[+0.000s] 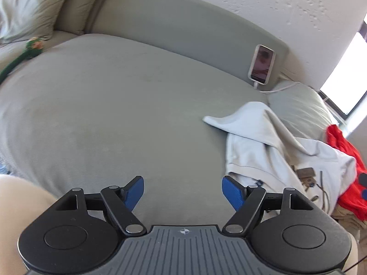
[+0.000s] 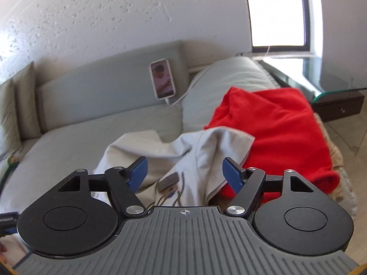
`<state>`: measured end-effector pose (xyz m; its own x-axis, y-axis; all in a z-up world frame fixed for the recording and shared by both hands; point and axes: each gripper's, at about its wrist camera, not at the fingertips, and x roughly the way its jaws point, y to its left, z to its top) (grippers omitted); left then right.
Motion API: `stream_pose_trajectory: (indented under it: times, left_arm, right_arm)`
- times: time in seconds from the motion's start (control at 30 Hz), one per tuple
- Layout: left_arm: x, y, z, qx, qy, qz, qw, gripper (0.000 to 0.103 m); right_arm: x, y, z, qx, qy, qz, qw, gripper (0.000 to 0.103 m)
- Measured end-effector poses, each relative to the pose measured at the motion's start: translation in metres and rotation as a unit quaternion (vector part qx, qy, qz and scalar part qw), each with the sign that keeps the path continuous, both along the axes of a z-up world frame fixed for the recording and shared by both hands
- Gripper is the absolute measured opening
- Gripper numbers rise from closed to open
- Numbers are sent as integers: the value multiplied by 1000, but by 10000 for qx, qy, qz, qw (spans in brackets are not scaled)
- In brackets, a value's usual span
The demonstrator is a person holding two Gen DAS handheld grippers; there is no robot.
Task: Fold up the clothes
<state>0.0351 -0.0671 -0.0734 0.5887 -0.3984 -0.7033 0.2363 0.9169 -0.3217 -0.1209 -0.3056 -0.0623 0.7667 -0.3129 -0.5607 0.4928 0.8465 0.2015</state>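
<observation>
Grey-green sofa cushions [image 1: 114, 105] fill both views, backed by a rough white wall [image 2: 91, 11] and lit from a bright window [image 2: 277, 11] at the right.

On the seat, a pale grey garment [image 2: 197, 158] is seen lying crumpled, with a dark tag and thin cords resting on its cloth. In the left wrist view the same garment [image 1: 259, 146] lies to the right of the bare seat, one corner drawn out into a point toward the middle of the cushion. A red garment [image 2: 275, 133] is heaped just beside it on the right, its edge partly covered by the grey cloth; in the left wrist view only a strip of the red garment [image 1: 346, 160] is shown at the far right.

The right hand-held gripper [image 2: 185, 174] is held above the grey garment with its blue pads spread wide apart and nothing pinched between them. The left hand-held gripper [image 1: 182, 192] is likewise released, its pads wide apart over bare cushion, the grey garment lying just past its right finger.

Farther out, a phone [image 2: 162, 81] in a pale case is propped upright against the sofa back, a white cable trailing from its lower end. A green stuffed toy [image 1: 32, 50] is seen at the left of the seat, below a pale pillow [image 1: 29, 6]. A dark low cabinet [image 2: 339, 105] stands under the window.
</observation>
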Motion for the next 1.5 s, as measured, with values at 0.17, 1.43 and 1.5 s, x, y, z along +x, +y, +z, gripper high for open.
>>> stream_pose_trajectory:
  times: [0.17,1.43,1.5]
  left_arm:
    - [50,-24,-31,-1067,635,-244,9920,61]
    - [66,76,13,-1588,57,1214,9798,0]
    - [47,99,6,-1465,150,1507,9775,0]
  right_arm:
    - [-4,-3,-25,1091,-24,208,9938,73]
    - [1,-6,-67,2237,196,391,9737,74]
    - [4,-2,-70,2299,159,424,9722,74]
